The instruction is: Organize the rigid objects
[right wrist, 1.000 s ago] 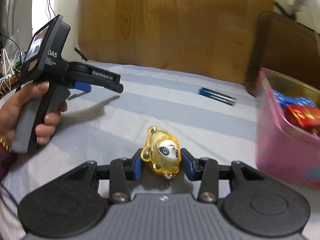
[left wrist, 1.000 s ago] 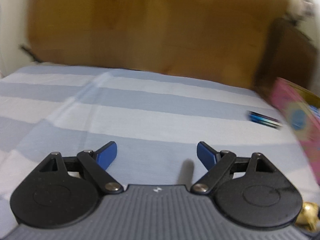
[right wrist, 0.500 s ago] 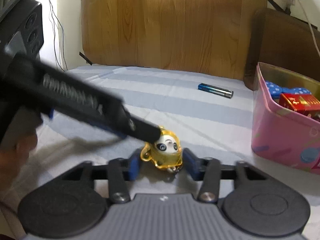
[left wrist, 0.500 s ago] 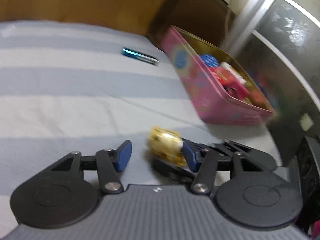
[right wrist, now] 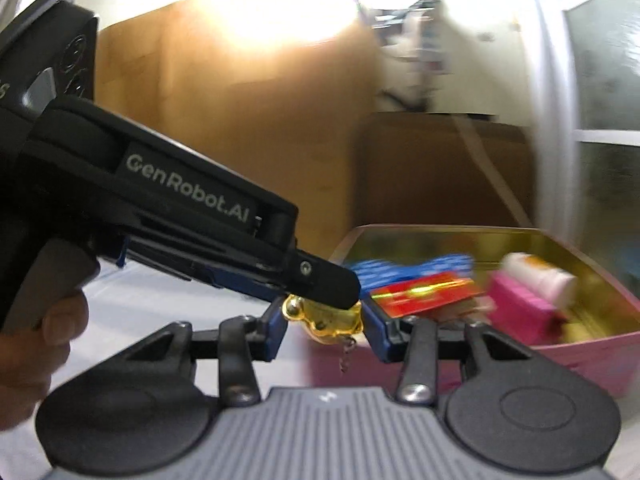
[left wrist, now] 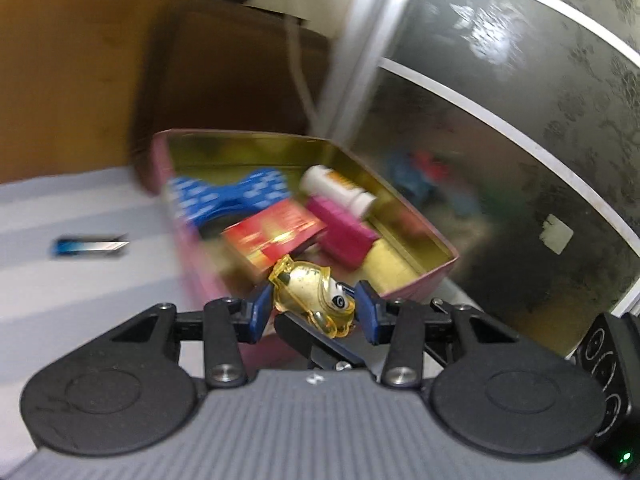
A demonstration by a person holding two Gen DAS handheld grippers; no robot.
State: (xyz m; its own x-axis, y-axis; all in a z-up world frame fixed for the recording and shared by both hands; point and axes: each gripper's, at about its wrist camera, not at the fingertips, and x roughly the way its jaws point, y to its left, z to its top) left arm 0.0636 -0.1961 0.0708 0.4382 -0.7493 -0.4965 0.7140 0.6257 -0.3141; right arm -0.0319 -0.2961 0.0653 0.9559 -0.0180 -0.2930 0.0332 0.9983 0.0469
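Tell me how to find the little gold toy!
Look for the pink tin with a gold inside, on the striped sheet. At its near edge, two blue-tipped grippers meet around the gold toy. It alone is shiny see-through yellow with a panda face.

The small golden toy charm (left wrist: 310, 294) between my blue pads looks like clear, glossy amber plastic over a shiny gilt body. My left gripper (left wrist: 312, 312) is matt black plastic with bright metal pivot screws and a ribbed grey housing; my right gripper (right wrist: 324, 330) has the same finish. The pink rectangular tin box (left wrist: 412, 240) is painted outside and polished gold metal inside. In it, a red foil-printed carton (left wrist: 276, 232) glints. The pale striped bedsheet (left wrist: 80, 288) is soft matt cloth. The tan headboard (right wrist: 240, 92) looks like smooth wood.
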